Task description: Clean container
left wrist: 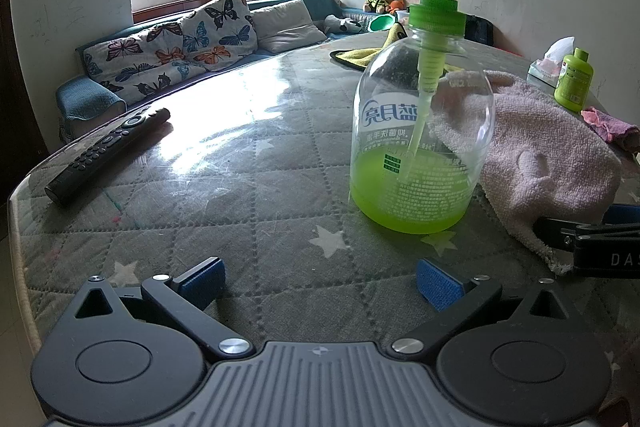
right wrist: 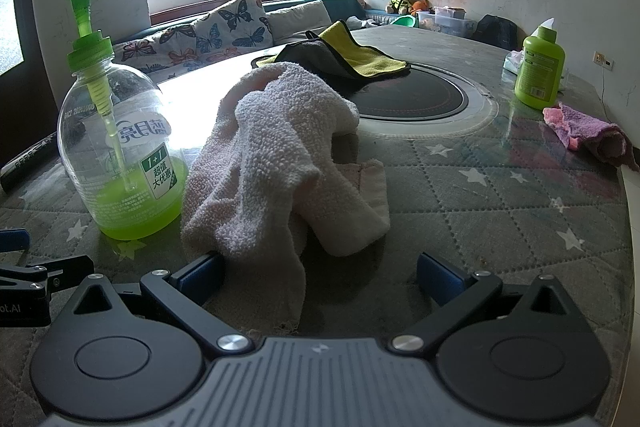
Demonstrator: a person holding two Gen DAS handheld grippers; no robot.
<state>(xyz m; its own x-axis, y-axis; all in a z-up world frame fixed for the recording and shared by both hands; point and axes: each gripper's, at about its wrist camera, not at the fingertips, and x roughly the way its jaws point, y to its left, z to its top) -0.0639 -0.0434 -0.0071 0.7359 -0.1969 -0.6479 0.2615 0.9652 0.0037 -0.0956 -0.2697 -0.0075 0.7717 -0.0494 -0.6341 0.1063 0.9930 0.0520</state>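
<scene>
Right wrist: both tongs (right wrist: 320, 281) (left wrist: 320, 281) wide open, empty; towel (right wrist: 280, 155) btwn right fingers, bottle (left wrist: 420, 131) beside.

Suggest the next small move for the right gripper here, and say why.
Probably close the right gripper on the pink towel. Its fingers are open with a towel corner lying between them, and nothing is held yet. The pump bottle to be cleaned stands beside the towel, in front of the open left gripper.
</scene>
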